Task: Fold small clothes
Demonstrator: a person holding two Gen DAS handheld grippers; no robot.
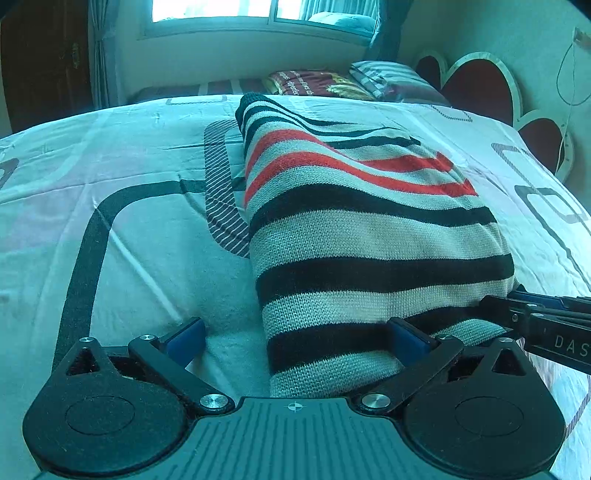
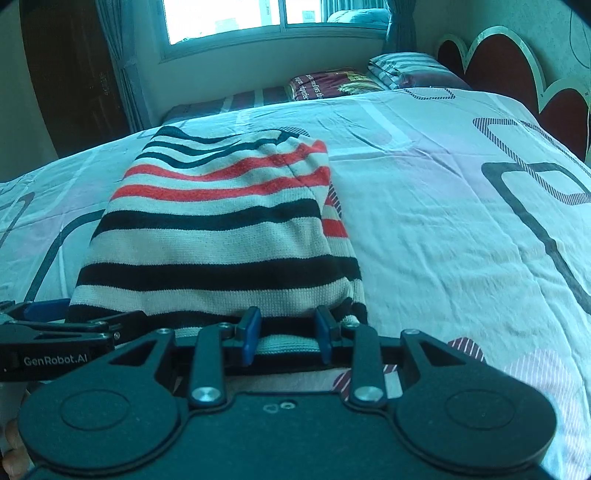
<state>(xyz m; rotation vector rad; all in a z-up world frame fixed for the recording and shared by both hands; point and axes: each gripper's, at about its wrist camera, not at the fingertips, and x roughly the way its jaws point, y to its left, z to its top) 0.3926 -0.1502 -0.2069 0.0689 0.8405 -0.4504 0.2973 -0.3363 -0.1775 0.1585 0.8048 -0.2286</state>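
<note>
From the left wrist, the left gripper (image 1: 295, 341) stands released, fingers spread wide; the striped knit sweater (image 1: 354, 236) lies folded on the bed (image 1: 122, 192), its near hem between them, touching the right-hand finger. The right gripper (image 1: 543, 321) meets the hem from that side.

From the right wrist, the right gripper (image 2: 286, 332) has its fingers partly closed around the sweater's (image 2: 221, 229) near hem; whether they pinch it I cannot tell. The left gripper (image 2: 59, 332) sits just left.

Bright daylight comes in from the far window (image 1: 258, 9), which glares white. Both pictures look bluish, and the corners bend and go dark.
</note>
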